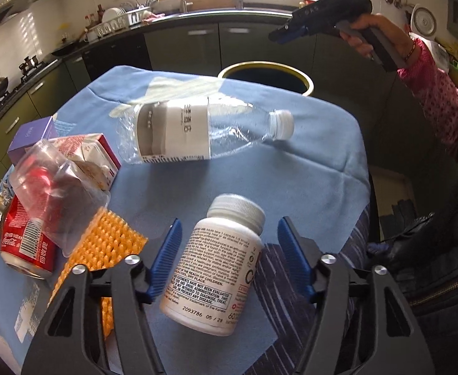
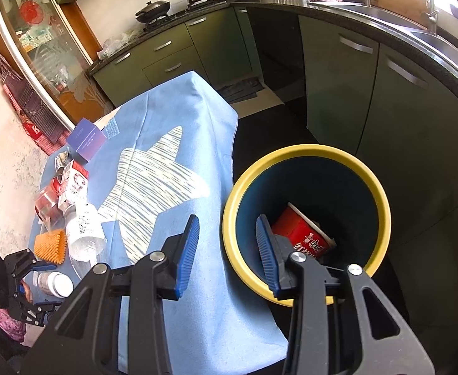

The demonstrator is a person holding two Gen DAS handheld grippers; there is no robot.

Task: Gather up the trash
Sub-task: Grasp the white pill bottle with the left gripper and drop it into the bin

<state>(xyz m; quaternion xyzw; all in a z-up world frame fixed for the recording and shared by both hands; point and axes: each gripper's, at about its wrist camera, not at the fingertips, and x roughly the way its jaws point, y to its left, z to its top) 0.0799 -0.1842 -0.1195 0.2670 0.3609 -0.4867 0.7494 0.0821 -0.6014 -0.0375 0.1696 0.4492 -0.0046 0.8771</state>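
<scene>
A white pill bottle (image 1: 219,265) lies on the blue tablecloth (image 1: 307,168) between the fingers of my open left gripper (image 1: 229,250); the pads stand apart from it on both sides. A clear plastic water bottle (image 1: 204,131) lies beyond it. My right gripper (image 2: 227,250) is open and empty, held high over the edge of the yellow-rimmed trash bin (image 2: 244,178), which holds a red cup (image 2: 304,234). The right gripper also shows in the left wrist view (image 1: 279,36) above the bin (image 1: 304,76). The left gripper (image 2: 38,284) and pill bottle (image 2: 55,284) show in the right wrist view.
At the table's left lie a red can (image 1: 25,243), a clear plastic cup (image 1: 57,187), an orange spiky pad (image 1: 104,247), a red-white carton (image 1: 94,153) and a purple box (image 1: 32,134). Green kitchen cabinets (image 2: 338,72) surround the bin.
</scene>
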